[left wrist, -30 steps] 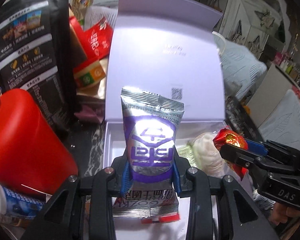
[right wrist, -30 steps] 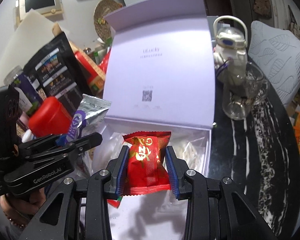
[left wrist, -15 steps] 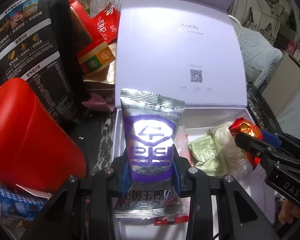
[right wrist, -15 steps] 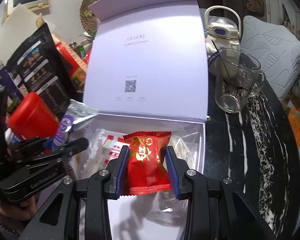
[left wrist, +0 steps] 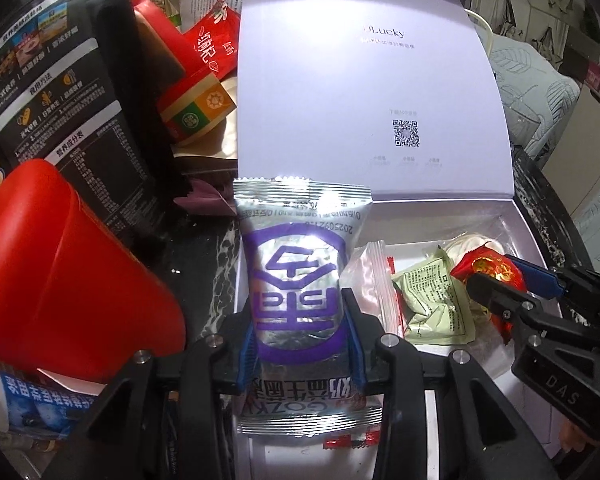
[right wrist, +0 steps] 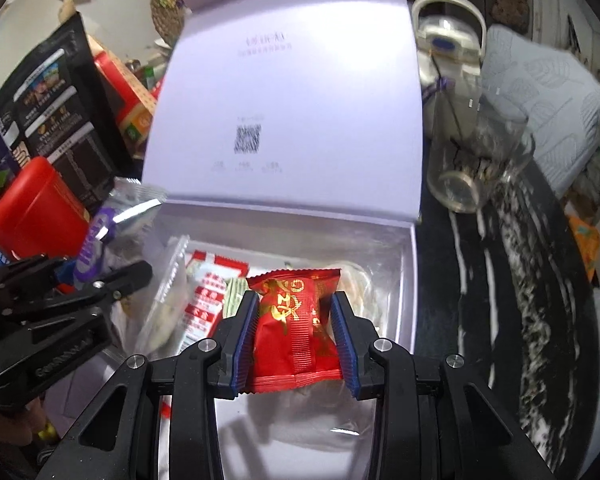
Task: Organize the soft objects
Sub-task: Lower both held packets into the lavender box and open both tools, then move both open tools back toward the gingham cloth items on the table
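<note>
Over the box (left wrist: 528,216), silver-purple packet (left wrist: 296,276) looks puffy, perhaps crinkled.

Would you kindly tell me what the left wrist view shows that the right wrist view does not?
Only the left wrist view shows the front of the silver-and-purple foil packet clamped in the left gripper. Only the right wrist view shows the clear glass cup beside the box. Both show the open lavender gift box and the red foil packet clamped in the right gripper.
</note>
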Available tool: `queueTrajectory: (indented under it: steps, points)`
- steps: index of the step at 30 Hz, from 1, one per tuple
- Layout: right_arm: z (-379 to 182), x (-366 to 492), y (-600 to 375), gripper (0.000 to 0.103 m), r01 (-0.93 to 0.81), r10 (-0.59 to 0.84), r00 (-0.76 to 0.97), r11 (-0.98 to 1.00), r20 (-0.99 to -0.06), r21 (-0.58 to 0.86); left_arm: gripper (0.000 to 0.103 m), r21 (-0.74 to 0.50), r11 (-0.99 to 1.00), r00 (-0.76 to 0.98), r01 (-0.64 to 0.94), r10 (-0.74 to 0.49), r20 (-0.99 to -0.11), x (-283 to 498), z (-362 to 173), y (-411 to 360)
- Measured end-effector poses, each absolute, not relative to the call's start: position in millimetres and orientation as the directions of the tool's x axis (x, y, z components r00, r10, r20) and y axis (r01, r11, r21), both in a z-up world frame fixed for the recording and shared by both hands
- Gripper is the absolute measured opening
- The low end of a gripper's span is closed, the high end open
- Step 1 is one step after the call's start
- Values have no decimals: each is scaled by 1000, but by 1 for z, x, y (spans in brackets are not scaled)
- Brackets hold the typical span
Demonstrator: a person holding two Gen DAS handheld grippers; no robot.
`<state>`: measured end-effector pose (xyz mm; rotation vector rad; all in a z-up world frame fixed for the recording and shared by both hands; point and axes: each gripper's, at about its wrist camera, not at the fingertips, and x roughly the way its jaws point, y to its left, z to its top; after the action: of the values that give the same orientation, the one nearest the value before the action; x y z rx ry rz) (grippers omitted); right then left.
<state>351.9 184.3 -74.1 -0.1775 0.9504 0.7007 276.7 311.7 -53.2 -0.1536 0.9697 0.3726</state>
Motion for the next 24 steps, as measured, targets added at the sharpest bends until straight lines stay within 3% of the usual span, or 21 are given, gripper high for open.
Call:
queueTrajectory:
  steps: [22,23,24]
  points:
    - [-36,342,164,56,-621,478,438,773,-761,129,38,41,928,546,-371,253,-799,266,-29,300]
    - [-33,341,162,56,-619,477,444,775,-758,125,44,40,928,551,-370,254,-794,264,-27,299]
    - [-32,341,161,57,-618,477,449,777,-756,123,58,37,929,559,-369,254,-789,263,-25,299]
